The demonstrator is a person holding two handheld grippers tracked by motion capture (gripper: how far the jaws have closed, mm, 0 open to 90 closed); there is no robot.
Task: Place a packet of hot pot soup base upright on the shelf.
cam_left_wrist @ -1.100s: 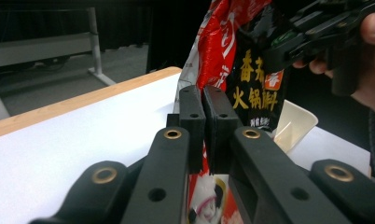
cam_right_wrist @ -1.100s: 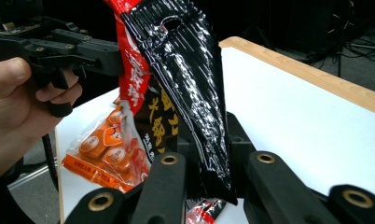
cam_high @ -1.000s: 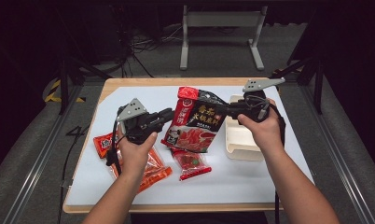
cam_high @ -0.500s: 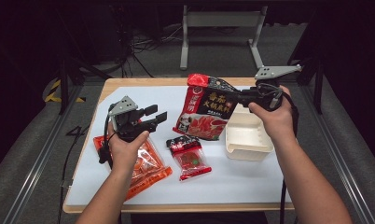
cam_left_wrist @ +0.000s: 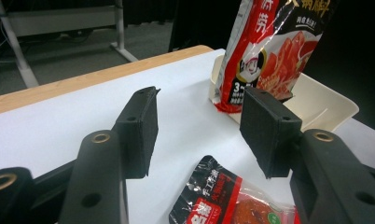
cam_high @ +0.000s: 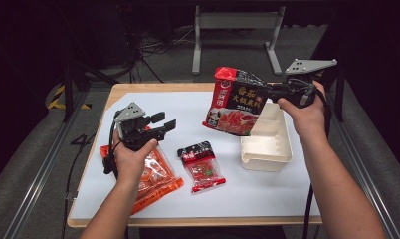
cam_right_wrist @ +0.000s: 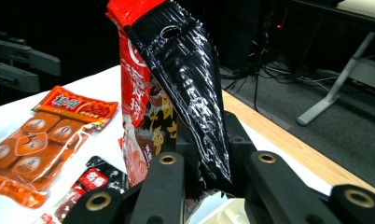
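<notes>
My right gripper (cam_high: 270, 92) is shut on the edge of a large red and black sauce bag (cam_high: 236, 104), which hangs tilted in the air over the left end of a white tray (cam_high: 267, 149). The right gripper view has the bag (cam_right_wrist: 171, 79) pinched between the jaws (cam_right_wrist: 209, 158). My left gripper (cam_high: 163, 123) hovers above an orange packet (cam_high: 155, 174). Its jaws have just been opening, and nothing lies between them (cam_left_wrist: 199, 126). A small red and black packet (cam_high: 203, 167) lies flat between the orange packet and the tray.
A white mat (cam_high: 188, 99) covers the wooden table, whose edge (cam_high: 153, 85) runs along the far side. A grey metal stand (cam_high: 235, 30) is on the floor beyond. The mat is bare at the back left and along the front.
The right gripper has carried the bag up and to the right, over the tray. The left gripper has come off the bag's left edge, and its jaws have opened.
</notes>
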